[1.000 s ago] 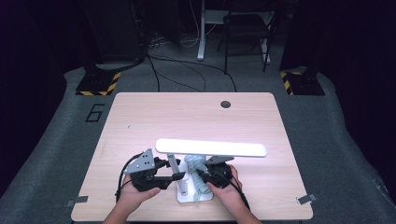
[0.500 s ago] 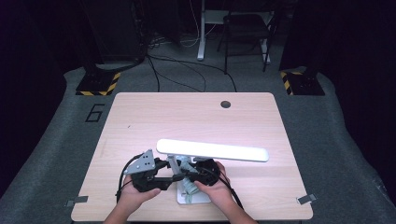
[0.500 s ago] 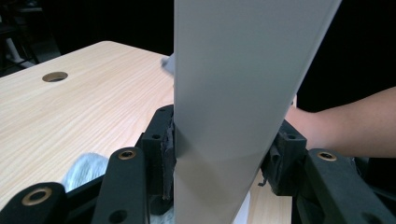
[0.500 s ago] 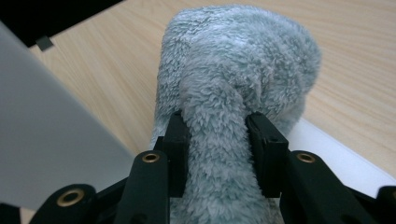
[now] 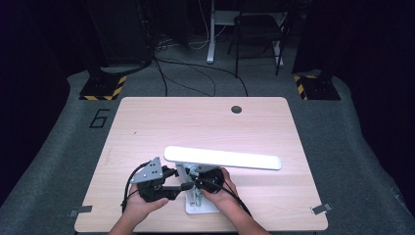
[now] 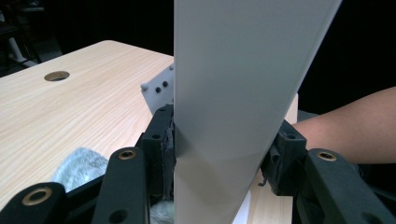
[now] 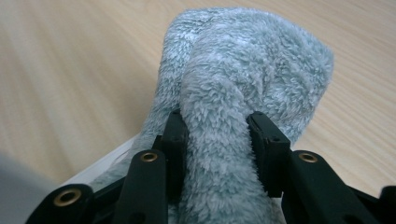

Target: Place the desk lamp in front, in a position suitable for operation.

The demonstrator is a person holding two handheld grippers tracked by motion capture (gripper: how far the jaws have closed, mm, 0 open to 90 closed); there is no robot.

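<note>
A white desk lamp stands near the table's front edge, its long bar head [image 5: 222, 158] lying level above its flat base [image 5: 203, 205]. My left gripper [image 5: 182, 186] comes in from the left and is shut on the lamp's flat white post [image 6: 233, 93], one jaw pressed against each side. My right gripper [image 7: 217, 126] is shut on a fluffy grey cloth [image 7: 243, 60], a fold of it bunched between the jaws. It holds the cloth low by the post, over the base, under the lamp head [image 5: 198, 182]. A bit of the cloth [image 6: 77, 163] lies below the left jaws.
The light wooden table [image 5: 195, 122] has a round cable hole [image 5: 236, 109] at its far edge. The person's right forearm [image 6: 345, 126] lies just behind the post. Beyond the table are grey carpet, cables and dark stands.
The right gripper with the cloth has moved left, in against the lamp's post. The left gripper has stayed on the post, and the lamp head has barely shifted.
</note>
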